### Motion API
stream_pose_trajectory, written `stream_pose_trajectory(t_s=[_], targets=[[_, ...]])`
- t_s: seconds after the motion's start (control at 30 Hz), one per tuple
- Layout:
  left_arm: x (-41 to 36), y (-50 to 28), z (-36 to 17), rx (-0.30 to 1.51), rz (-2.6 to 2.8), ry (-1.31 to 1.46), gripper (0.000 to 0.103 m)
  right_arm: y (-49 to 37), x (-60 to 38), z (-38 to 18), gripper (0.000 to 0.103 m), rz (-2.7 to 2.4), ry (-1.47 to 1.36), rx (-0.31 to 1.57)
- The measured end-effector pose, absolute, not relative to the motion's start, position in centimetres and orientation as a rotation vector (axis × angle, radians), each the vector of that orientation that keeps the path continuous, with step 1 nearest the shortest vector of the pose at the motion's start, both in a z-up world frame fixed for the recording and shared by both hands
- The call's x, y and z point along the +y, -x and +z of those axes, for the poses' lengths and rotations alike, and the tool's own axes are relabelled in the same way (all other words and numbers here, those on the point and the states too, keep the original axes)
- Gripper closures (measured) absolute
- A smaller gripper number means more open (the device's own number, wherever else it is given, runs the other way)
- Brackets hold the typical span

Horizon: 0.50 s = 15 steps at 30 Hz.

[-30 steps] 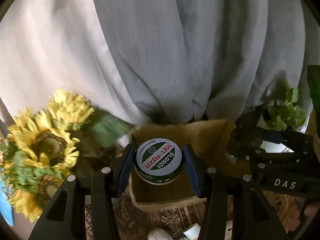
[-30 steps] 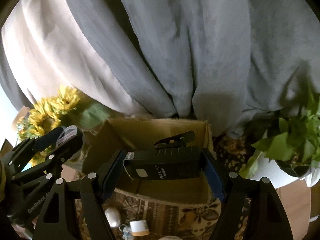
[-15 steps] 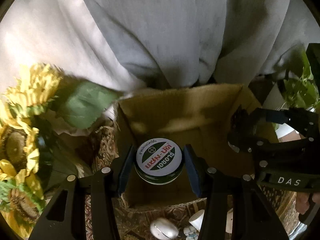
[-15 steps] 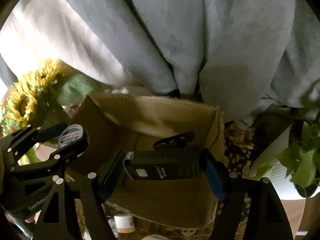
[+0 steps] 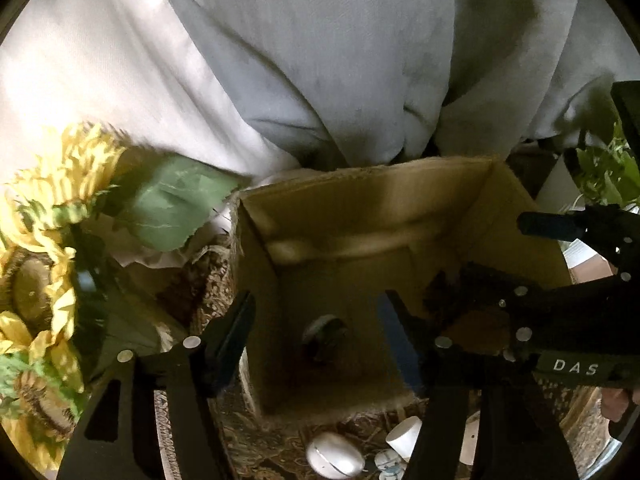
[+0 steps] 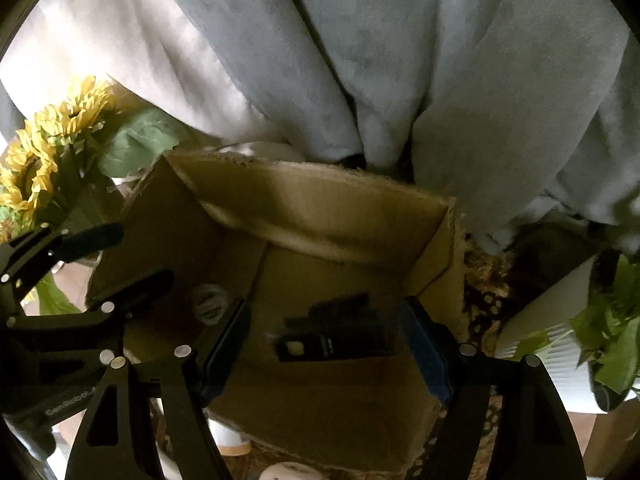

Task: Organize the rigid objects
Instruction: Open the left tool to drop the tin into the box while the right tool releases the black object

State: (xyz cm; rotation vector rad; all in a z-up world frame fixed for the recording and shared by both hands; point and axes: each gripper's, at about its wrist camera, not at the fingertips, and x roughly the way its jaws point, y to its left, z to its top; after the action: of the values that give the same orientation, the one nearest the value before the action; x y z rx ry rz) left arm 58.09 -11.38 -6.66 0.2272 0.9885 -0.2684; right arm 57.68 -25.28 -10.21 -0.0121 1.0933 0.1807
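Over the open cardboard box (image 5: 360, 208), both hand-held grippers point down: the right hand-held gripper (image 6: 328, 344) is spread, the black device (image 6: 332, 340) blurred between its pads without contact; the left hand-held gripper (image 5: 316, 332), jaws just opened, stands above the round tin (image 5: 324, 332) inside the box.

Left gripper (image 5: 316, 336) just opened (empty); right gripper (image 6: 326, 340) spread wide.

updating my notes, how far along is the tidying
Done or nearly: the left tool has just been opening its jaws, and the round tin shows blurred, free, down in the cardboard box. In hand: nothing firmly; the black device sits blurred between the open pads of the right tool, clear of both. Left: a white egg-shaped item and small cup outside the box.
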Motion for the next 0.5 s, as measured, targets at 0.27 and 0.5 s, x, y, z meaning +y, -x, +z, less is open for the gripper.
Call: stream_pose_trajectory(t_s=[0.27, 0.5], targets=[[-10.4, -54.9, -4.3, 0.874, -0.254, -0.217, 0.031, -55.3, -26.2, -7.7, 0.024, 0.111, -0.046, 0.996], [-9.4, -51.0, -1.7, 0.733, -0.218, -0.219, 0.028, -51.6, -26.2, -4.7, 0.023, 0.044, -0.064, 0.887]])
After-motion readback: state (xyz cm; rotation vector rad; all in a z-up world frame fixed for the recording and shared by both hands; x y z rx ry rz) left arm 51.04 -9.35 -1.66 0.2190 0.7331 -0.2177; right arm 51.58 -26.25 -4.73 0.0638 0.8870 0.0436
